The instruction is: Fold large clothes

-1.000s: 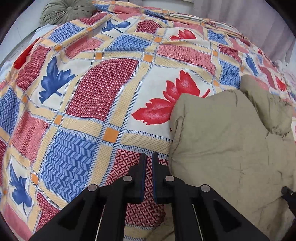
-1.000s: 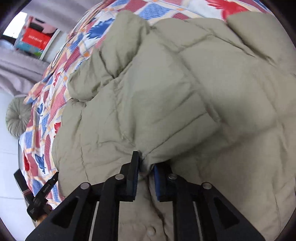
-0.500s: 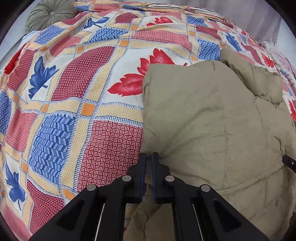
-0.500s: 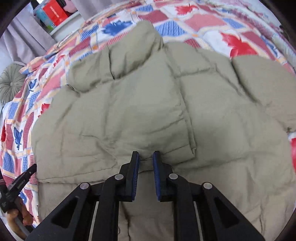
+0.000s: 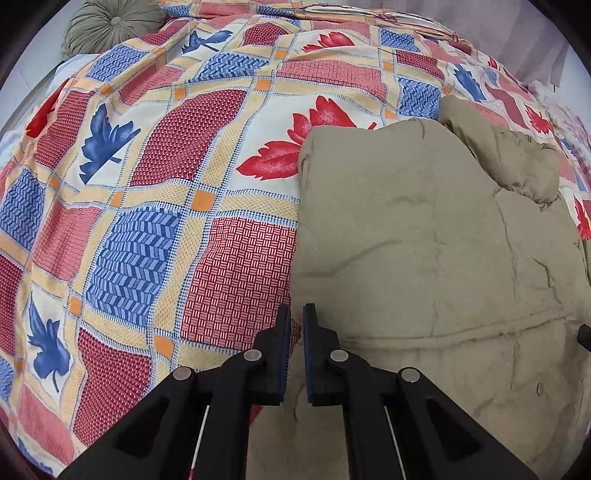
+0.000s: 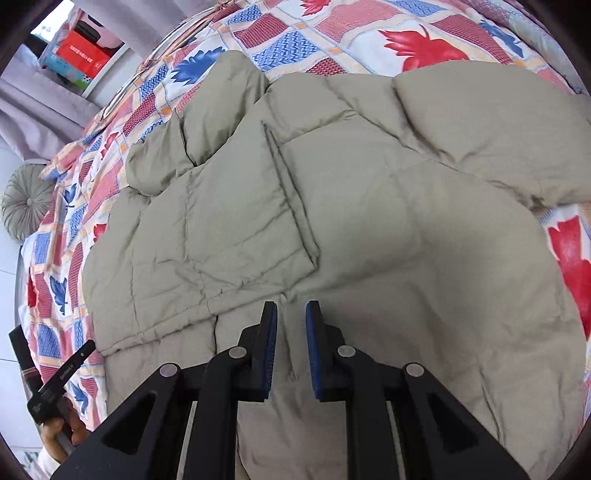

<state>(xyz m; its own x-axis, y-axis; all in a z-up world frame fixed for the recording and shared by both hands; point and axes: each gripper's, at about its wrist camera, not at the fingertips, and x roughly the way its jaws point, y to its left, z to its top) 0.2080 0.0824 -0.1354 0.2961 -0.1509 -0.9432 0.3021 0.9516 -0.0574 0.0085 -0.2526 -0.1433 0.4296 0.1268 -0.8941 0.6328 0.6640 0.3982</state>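
Observation:
A beige quilted puffer jacket (image 6: 351, 206) lies on the bed with one sleeve folded across its front; in the left wrist view it (image 5: 424, 240) fills the right half. My right gripper (image 6: 291, 317) hovers over the jacket just below the folded sleeve's cuff, jaws a little apart and holding nothing. My left gripper (image 5: 296, 321) is over the jacket's left edge, jaws nearly together with a thin gap and nothing between them.
The bed is covered by a patchwork sheet (image 5: 147, 221) with red and blue leaves. A round grey-green cushion (image 5: 110, 26) lies at the far end. A shelf with a red box (image 6: 81, 51) stands beyond the bed.
My right gripper has let go of the sleeve cuff, which now lies flat on the jacket, and has opened a little. My left gripper has shifted over the jacket's edge.

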